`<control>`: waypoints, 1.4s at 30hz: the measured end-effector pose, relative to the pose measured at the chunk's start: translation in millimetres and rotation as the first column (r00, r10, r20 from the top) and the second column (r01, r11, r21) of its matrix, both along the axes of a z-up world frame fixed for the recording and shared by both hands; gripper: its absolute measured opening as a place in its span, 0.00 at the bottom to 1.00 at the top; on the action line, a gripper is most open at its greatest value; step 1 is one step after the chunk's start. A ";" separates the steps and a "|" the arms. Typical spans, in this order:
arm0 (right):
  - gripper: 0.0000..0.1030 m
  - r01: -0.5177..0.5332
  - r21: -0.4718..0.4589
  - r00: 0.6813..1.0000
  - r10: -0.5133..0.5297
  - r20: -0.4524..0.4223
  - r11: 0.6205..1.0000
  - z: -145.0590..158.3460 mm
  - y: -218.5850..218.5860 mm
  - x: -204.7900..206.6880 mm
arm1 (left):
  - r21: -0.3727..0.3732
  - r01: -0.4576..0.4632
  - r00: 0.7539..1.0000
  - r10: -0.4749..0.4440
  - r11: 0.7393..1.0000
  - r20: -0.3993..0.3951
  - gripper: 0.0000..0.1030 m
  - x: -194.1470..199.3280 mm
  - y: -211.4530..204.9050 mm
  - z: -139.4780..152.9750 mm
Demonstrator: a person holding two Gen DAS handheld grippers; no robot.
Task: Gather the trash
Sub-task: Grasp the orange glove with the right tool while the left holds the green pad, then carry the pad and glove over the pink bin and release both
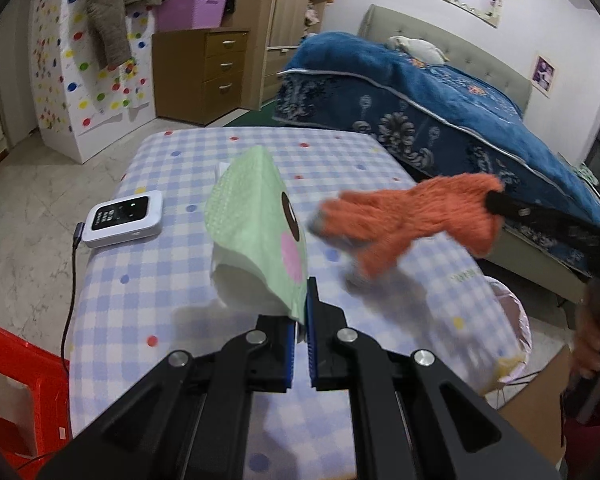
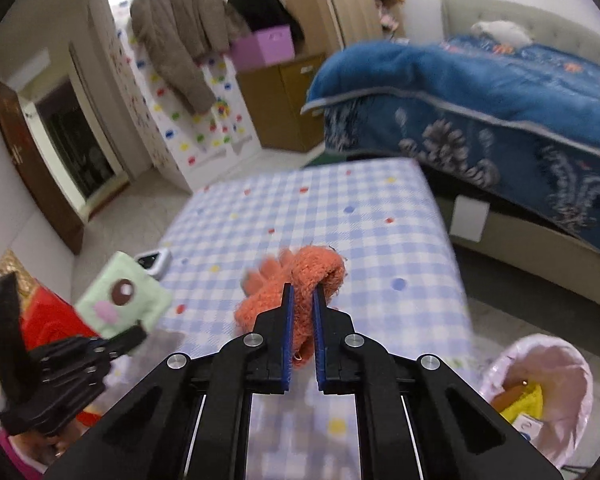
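Orange glove and green tissue pack, both lifted

Left gripper [image 1: 300, 320] pinches tissue pack [image 1: 256, 224] by one corner; right gripper [image 2: 300, 312] clamps orange glove [image 2: 296, 288] above checked table [image 2: 340, 208]. Risk: corner hold slips before pink-lined bin [image 2: 556, 360]

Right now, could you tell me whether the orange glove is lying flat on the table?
No, the orange glove is pinched between the blue pads of the right tool and hangs lifted above the checked table.

Even indoor light, fisheye-bent edges with dark corners, motion blur throughout.
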State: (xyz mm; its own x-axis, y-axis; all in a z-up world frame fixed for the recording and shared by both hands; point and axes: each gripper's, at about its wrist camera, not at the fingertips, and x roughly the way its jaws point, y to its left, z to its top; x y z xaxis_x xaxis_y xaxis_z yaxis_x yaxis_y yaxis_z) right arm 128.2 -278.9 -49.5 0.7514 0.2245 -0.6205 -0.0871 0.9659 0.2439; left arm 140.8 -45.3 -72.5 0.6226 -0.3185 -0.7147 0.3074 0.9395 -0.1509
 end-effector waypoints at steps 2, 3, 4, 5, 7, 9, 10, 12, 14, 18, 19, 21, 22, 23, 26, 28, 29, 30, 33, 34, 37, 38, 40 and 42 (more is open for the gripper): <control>0.08 0.035 -0.004 0.999 -0.035 0.037 0.999 14.3 -11.4 -23.9 | -0.004 0.029 1.000 -0.029 1.000 0.004 0.03 -8.0 -9.5 3.8; 0.08 0.060 -0.008 0.997 -0.059 0.059 0.998 21.1 -18.2 -37.0 | -0.006 0.043 0.999 -0.043 0.999 0.005 0.03 -11.3 -14.0 4.7; 0.08 0.079 -0.014 0.994 -0.078 0.073 0.997 25.3 -23.4 -46.7 | -0.010 0.059 0.998 -0.059 0.998 0.005 0.03 -15.2 -19.3 5.9; 0.08 0.109 -0.031 0.990 -0.106 0.091 0.994 30.2 -30.7 -59.4 | -0.017 0.081 0.997 -0.081 0.997 0.003 0.03 -19.2 -25.5 7.0; 0.08 0.154 -0.057 0.983 -0.148 0.107 0.986 34.4 -43.7 -77.4 | -0.028 0.126 0.992 -0.126 0.992 -0.002 0.03 -27.1 -41.9 9.1; 0.08 0.193 -0.062 0.977 -0.185 0.109 0.979 34.4 -59.1 -96.5 | -0.023 0.165 0.986 -0.165 0.986 0.000 0.03 -34.5 -58.1 10.4; 0.08 0.209 -0.061 0.973 -0.202 0.109 0.976 33.7 -66.3 -104.9 | -0.018 0.182 0.983 -0.182 0.983 0.003 0.03 -38.1 -65.9 10.9; 0.08 0.252 -0.060 0.963 -0.244 0.114 0.966 32.2 -84.0 -122.8 | -0.006 0.232 0.973 -0.232 0.973 0.010 0.03 -46.2 -87.8 13.1; 0.08 0.300 -0.055 0.949 -0.292 0.120 0.952 30.0 -103.0 -139.1 | 0.008 0.277 0.961 -0.277 0.961 0.017 0.03 -52.7 -108.3 14.0; 0.08 0.388 -0.049 0.918 -0.380 0.117 0.920 23.9 -141.3 -167.0 | 0.036 0.364 0.931 -0.364 0.931 0.019 0.03 -62.2 -154.3 12.7; 0.08 0.405 -0.051 0.911 -0.398 0.113 0.913 21.4 -148.8 -171.9 | 0.042 0.383 0.923 -0.384 0.923 0.020 0.03 -64.5 -165.2 12.6; 0.08 0.440 -0.056 0.896 -0.433 0.098 0.896 14.8 -164.7 -180.6 | 0.055 0.432 0.901 -0.434 0.900 0.022 0.03 -69.7 -191.7 11.0; 0.08 0.453 -0.055 0.890 -0.448 0.090 0.890 11.4 -170.7 -183.4 | 0.062 0.452 0.891 -0.454 0.890 0.022 0.03 -72.2 -203.1 9.9; 0.08 0.469 -0.052 0.882 -0.464 0.080 0.882 7.6 -178.3 -186.7 | 0.073 0.482 0.874 -0.485 0.873 0.020 0.03 -75.3 -219.8 7.8; 0.08 0.496 -0.049 0.868 -0.494 0.052 0.867 -2.8 -193.9 -192.1 | 0.097 0.534 0.843 -0.538 0.840 0.017 0.03 -80.0 -249.9 2.8; 0.08 0.508 -0.052 0.861 -0.507 0.039 0.860 -7.6 -200.6 -193.1 | 0.111 0.565 0.822 -0.569 0.818 0.010 0.03 -81.8 -269.5 -2.0; 0.08 0.513 -0.056 0.858 -0.512 0.031 0.856 -10.6 -203.7 -192.9 | 0.118 0.577 0.814 -0.581 0.808 0.004 0.03 -82.1 -280.7 -5.2; 0.08 0.516 -0.060 0.857 -0.515 0.025 0.854 -12.3 -206.5 -192.2 | 0.127 0.588 0.805 -0.593 0.799 -0.003 0.03 -81.4 -292.5 -9.4; 0.08 0.522 -0.069 0.852 -0.523 0.002 0.850 -21.4 -215.7 -186.1 | 0.146 0.608 0.790 -0.612 0.780 -0.018 0.03 -80.5 -313.7 -19.3; 0.08 0.522 -0.068 0.852 -0.524 -0.006 0.850 -24.0 -217.8 -183.4 | 0.152 0.612 0.787 -0.617 0.776 -0.023 0.03 -79.7 -316.8 -22.1; 0.09 0.524 -0.064 0.849 -0.527 -0.037 0.849 -35.8 -227.8 -174.8 | 0.166 0.627 0.776 -0.629 0.761 -0.044 0.03 -73.3 -333.6 -32.3; 0.09 0.524 -0.061 0.849 -0.527 -0.050 0.850 -40.6 -231.5 -170.3 | 0.167 0.633 0.772 -0.634 0.756 -0.054 0.03 -71.6 -339.2 -35.7; 0.09 0.522 -0.057 0.848 -0.525 -0.070 0.851 -47.9 -237.0 -163.6 | 0.172 0.647 0.760 -0.646 0.743 -0.068 0.03 -67.9 -349.1 -42.4; 0.10 0.519 -0.052 0.849 -0.521 -0.090 0.853 -56.2 -242.4 -155.9 | 0.176 0.655 0.753 -0.654 0.735 -0.074 0.03 -65.2 -356.9 -46.3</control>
State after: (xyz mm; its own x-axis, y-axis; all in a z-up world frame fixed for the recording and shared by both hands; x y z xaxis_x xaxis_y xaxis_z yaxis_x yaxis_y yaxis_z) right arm -27.6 -521.4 -105.7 0.6896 -0.1984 -0.6965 0.4524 0.8690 0.2004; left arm 75.6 -402.1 -118.9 0.3035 -0.5113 -0.8040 0.8561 0.5168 -0.0055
